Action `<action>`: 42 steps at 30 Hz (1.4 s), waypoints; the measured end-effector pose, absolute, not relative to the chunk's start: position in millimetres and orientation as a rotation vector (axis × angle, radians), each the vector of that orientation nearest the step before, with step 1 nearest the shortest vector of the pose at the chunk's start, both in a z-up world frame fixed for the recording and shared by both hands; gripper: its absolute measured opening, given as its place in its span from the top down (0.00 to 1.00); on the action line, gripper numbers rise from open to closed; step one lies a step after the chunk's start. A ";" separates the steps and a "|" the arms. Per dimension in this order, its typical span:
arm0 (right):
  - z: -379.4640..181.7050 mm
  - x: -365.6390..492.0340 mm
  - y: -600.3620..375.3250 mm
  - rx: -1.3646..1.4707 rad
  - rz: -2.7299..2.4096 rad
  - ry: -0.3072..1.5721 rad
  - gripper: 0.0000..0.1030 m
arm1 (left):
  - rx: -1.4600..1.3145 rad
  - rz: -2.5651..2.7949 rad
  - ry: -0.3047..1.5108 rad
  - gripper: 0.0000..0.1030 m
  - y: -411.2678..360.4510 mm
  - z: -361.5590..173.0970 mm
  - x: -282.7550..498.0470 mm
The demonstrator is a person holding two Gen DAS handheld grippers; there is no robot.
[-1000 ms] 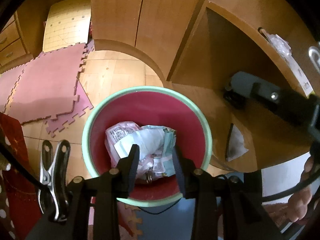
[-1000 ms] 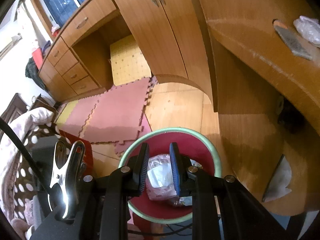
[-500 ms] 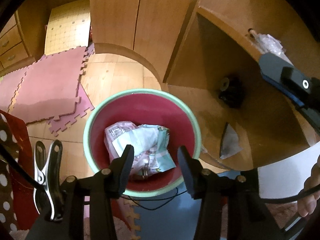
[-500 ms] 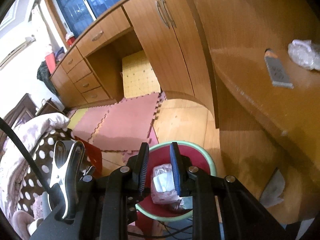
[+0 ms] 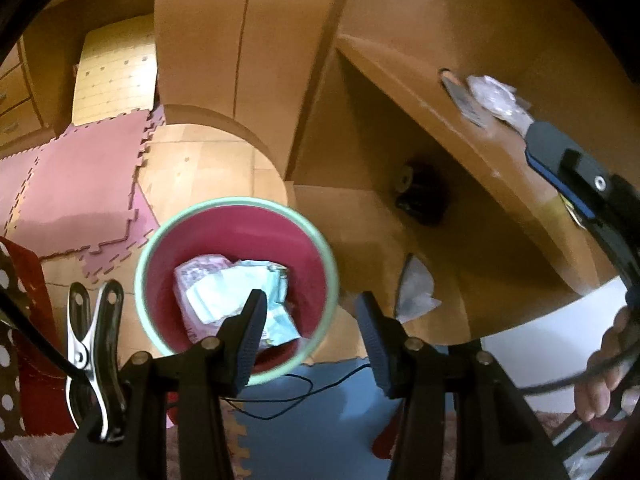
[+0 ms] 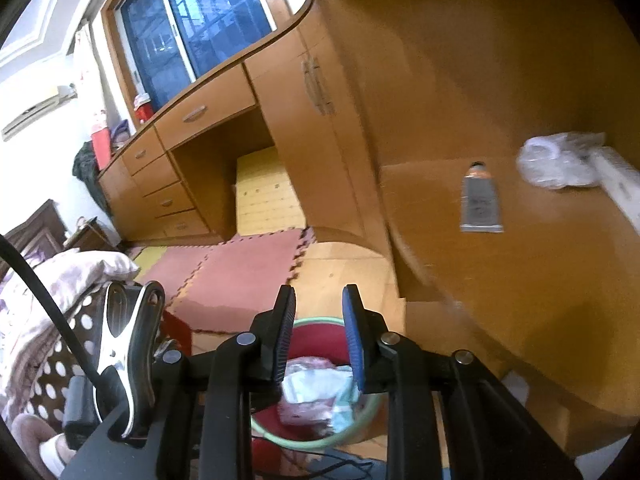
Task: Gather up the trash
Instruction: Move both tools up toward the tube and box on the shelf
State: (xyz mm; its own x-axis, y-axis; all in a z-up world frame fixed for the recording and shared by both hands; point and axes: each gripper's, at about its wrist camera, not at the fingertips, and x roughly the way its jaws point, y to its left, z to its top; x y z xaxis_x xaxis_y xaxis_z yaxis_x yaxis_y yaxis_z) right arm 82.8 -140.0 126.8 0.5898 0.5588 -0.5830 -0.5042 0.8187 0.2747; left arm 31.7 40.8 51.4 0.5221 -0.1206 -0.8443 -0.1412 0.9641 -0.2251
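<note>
Both grippers hang empty above the bin (image 5: 236, 208), which holds crumpled wrappers (image 5: 232, 292). The left gripper (image 5: 310, 322) is spread, its jaws having just been opening; the right gripper (image 6: 318, 322) stands narrowly apart.

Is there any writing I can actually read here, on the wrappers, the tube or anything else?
No text is readable.
Wrappers in the bin: print shows, too blurred to read.
Tube on the desk: label blurred, unreadable.
White box at the desk's edge: marks too small to read.
</note>
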 end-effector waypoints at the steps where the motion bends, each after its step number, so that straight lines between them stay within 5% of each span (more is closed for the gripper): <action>1: 128.5 82.0 -146.3 0.085 0.608 0.701 0.75 | -0.278 0.006 1.025 0.52 35.6 52.2 31.2; 21: 164.7 65.7 -255.0 0.206 0.410 0.560 0.71 | -0.117 -0.165 0.944 0.52 -79.7 123.1 25.7; 42: 145.0 83.0 -335.8 0.374 0.189 0.654 0.68 | -0.026 -0.041 0.850 0.52 -122.8 139.4 190.8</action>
State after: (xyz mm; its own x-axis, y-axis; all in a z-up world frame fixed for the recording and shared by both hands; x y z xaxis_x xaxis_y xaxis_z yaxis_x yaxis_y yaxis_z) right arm 83.0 -335.8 145.0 0.7796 0.2872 -0.5566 -0.0544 0.9164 0.3966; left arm 190.8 -122.8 139.4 0.6593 -0.0461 -0.7505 0.0256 0.9989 -0.0389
